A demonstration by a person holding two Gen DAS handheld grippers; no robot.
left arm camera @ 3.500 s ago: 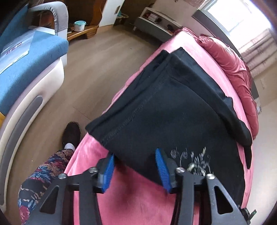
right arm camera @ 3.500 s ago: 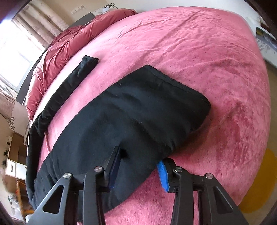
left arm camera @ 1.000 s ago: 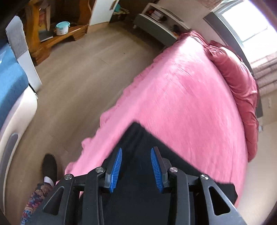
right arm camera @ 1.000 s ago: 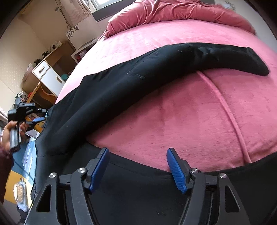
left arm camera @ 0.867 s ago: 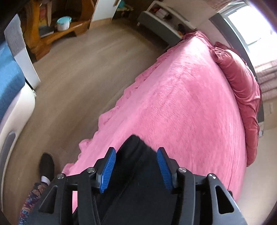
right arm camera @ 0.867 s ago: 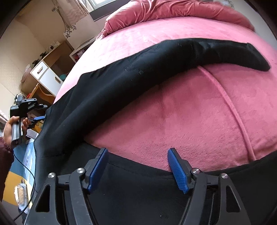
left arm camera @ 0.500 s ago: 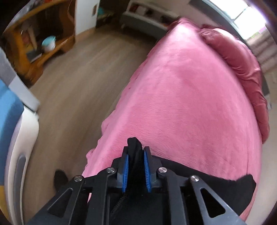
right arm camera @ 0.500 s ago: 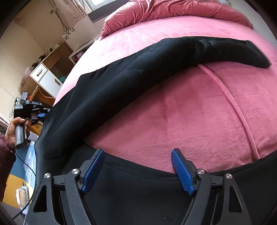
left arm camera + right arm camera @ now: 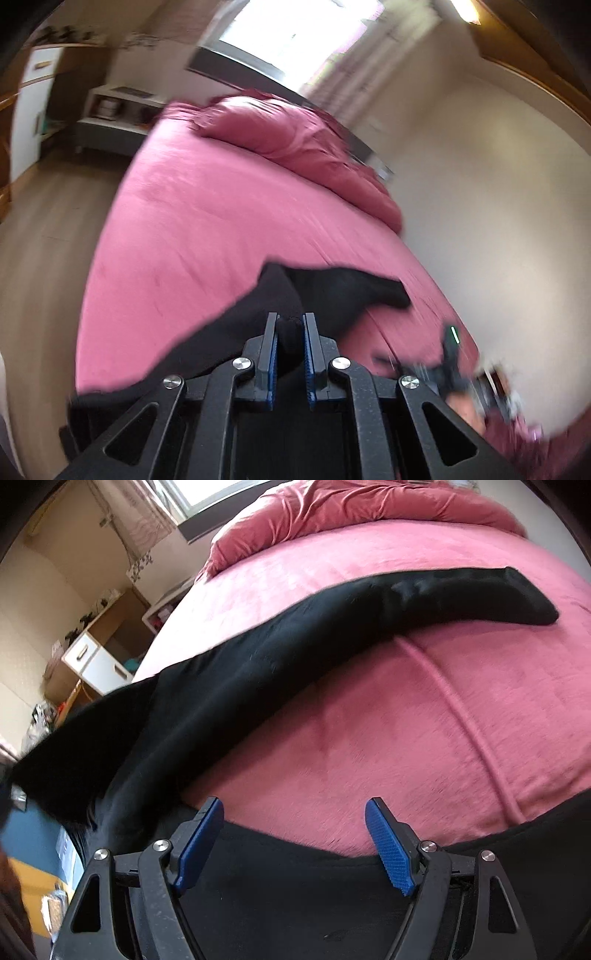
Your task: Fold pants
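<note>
Left tongs [image 9: 290, 328]: blue pads pinched nearly together on a bunched fold of the black pants [image 9: 280, 657]; the cloth fills the narrow gap between them.
Right tongs [image 9: 295, 825]: pads spread wide and holding nothing, poised over the near black edge that runs across the bottom of the right wrist view.
Pants: spread on the pink bed [image 9: 424, 709]; one leg stretches away diagonally, its cuff end lying flat toward the far side, while the left-hand portion looks lifted and is blurred.
Bed: a raised seam line crosses the cover just beside the leg.
Far end: rumpled pink duvet [image 9: 369, 506] under the window, well apart from the pants.
Step in hand, as I judge it: carrying the gripped edge across to lay one half over the other.
Doing it well: keep the pinch firm, lift high enough that the cloth clears the bed without dragging, and close the right tongs on the near edge so both corners travel level and the leg lands straight.
</note>
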